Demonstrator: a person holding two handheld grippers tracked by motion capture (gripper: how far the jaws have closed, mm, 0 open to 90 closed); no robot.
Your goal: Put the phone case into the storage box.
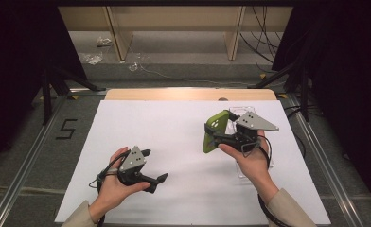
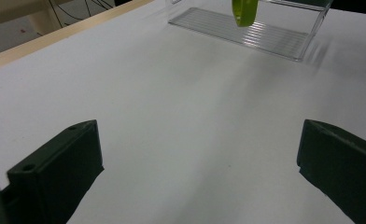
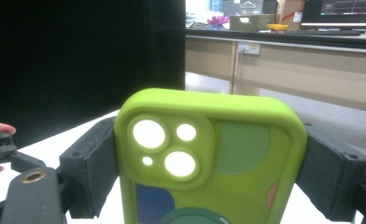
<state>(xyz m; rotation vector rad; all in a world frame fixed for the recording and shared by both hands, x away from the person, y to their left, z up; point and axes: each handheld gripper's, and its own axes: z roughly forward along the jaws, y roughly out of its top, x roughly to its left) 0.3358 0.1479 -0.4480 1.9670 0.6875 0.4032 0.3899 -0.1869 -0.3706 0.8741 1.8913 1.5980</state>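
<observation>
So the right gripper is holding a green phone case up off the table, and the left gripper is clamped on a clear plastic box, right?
Not quite. The right gripper does hold the green phone case off the table, but the left gripper grips nothing: the left gripper view shows its jaws wide apart over bare white table, with the clear plastic box lying farther off.

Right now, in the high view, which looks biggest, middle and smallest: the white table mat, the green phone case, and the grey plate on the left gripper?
1. White table mat
2. Green phone case
3. Grey plate on the left gripper
</observation>
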